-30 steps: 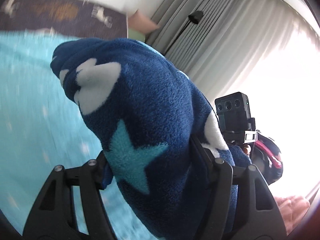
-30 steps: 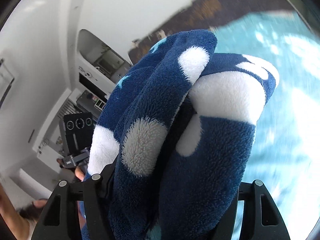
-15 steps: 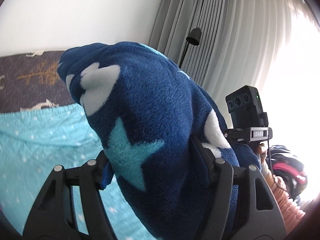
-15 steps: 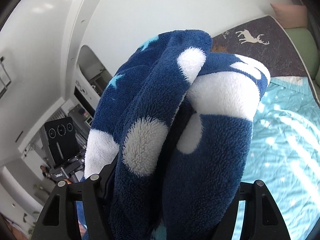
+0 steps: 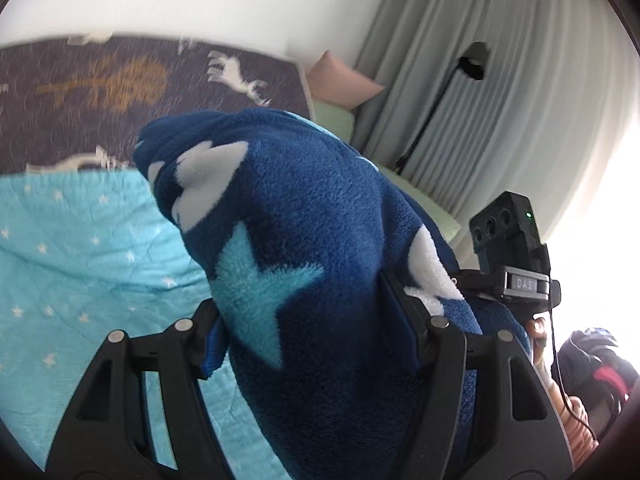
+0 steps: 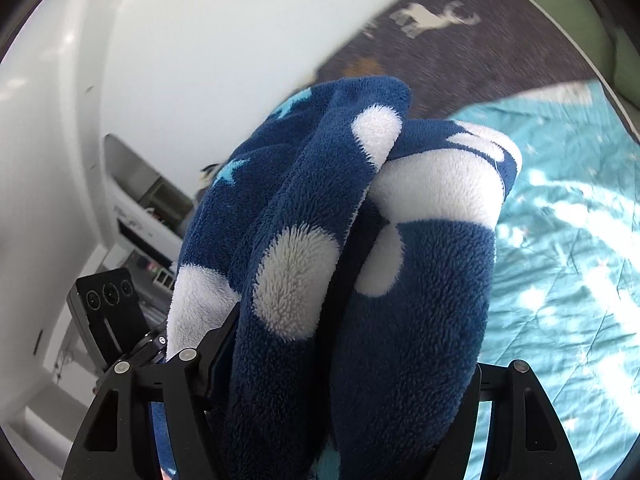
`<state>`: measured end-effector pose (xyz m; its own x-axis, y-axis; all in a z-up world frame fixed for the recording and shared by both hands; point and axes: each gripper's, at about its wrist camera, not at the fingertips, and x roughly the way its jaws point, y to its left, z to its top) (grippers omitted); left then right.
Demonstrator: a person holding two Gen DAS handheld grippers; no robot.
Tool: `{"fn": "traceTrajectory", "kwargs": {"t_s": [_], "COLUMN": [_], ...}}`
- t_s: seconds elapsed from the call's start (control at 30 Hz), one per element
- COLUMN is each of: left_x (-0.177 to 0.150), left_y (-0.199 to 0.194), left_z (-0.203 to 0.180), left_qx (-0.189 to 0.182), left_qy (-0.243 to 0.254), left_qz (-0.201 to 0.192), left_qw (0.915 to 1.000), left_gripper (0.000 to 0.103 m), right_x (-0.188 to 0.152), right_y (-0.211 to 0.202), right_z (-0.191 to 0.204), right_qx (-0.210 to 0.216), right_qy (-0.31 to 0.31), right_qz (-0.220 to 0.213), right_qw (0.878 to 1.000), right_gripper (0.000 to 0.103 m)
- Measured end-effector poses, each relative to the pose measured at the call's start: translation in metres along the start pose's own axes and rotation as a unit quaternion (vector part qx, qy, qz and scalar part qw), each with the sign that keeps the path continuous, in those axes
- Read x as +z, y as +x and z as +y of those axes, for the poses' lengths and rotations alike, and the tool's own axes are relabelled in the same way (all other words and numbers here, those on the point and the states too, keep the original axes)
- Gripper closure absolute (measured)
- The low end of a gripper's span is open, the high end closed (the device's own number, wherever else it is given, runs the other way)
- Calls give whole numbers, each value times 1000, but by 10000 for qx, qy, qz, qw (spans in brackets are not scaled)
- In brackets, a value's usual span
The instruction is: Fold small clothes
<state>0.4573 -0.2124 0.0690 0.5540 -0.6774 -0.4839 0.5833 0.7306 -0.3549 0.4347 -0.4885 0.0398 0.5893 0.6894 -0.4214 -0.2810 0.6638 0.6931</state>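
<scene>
Garment: navy fleece (image 5: 320,248) bunched, carried above turquoise bedspread (image 5: 80,248).
Left gripper (image 5: 308,336): clamped on a thick wad.
Right gripper (image 6: 344,364): likewise clamped (fingers partly buried).
Advice: lower together, spread flat before folding.

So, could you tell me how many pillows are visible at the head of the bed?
2: a pink pillow against the curtain corner, and a pale green pillow just below it. Others may be hidden behind the fleece.

Navy star-patterned fleece garment (image 5: 320,220), bunched thick, held above bed.
</scene>
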Motion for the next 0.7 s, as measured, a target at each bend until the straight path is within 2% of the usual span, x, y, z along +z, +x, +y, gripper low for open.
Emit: {"fn": "traceTrajectory", "kwargs": {"t_s": [0.13,0.2,0.27,0.3,0.33,0.37,0.4,0.47,0.57,0.7], "left_x": [-13,-23,-47,-60,-81,-91,-93,-96,-94,-89], "left_y": [44,62,93,105,122,118,111,107,102,84], "left_z": [28,38,53,57,69,75,82,96,83,65], "left_qx": [210,449,1130,1538,1911,1779,1551,1134,1280,1515], "left_qy": [-187,-140,154,296,402,211,-136,-777,-448,-448], "left_qz": [136,200,439,709,995,768,632,732,732,489], "left_qw": [9995,9987,9925,9851,9757,9808,9858,9878,9880,9862], "left_gripper": [35,35,37,38,37,37,37,34,33,35], "right_x": [4,7,1,-4,-12,-20,-29,-39,-48,-43], "right_y": [33,49,71,82,99,111,114,111,107,88], "right_z": [-32,-50,-73,-85,-101,-111,-125,-141,-143,-119], "right_qx": [-270,-434,-678,-855,-1232,-1567,-1482,-923,-898,-1421], "right_qy": [216,234,228,232,239,236,357,870,875,776], "right_qz": [22,32,90,170,376,557,380,159,93,74], "right_qw": [9994,9988,9974,9959,9914,9858,9876,9918,9921,9868], "right_gripper": [32,32,32,32,31,29,21,17,13,13]}}
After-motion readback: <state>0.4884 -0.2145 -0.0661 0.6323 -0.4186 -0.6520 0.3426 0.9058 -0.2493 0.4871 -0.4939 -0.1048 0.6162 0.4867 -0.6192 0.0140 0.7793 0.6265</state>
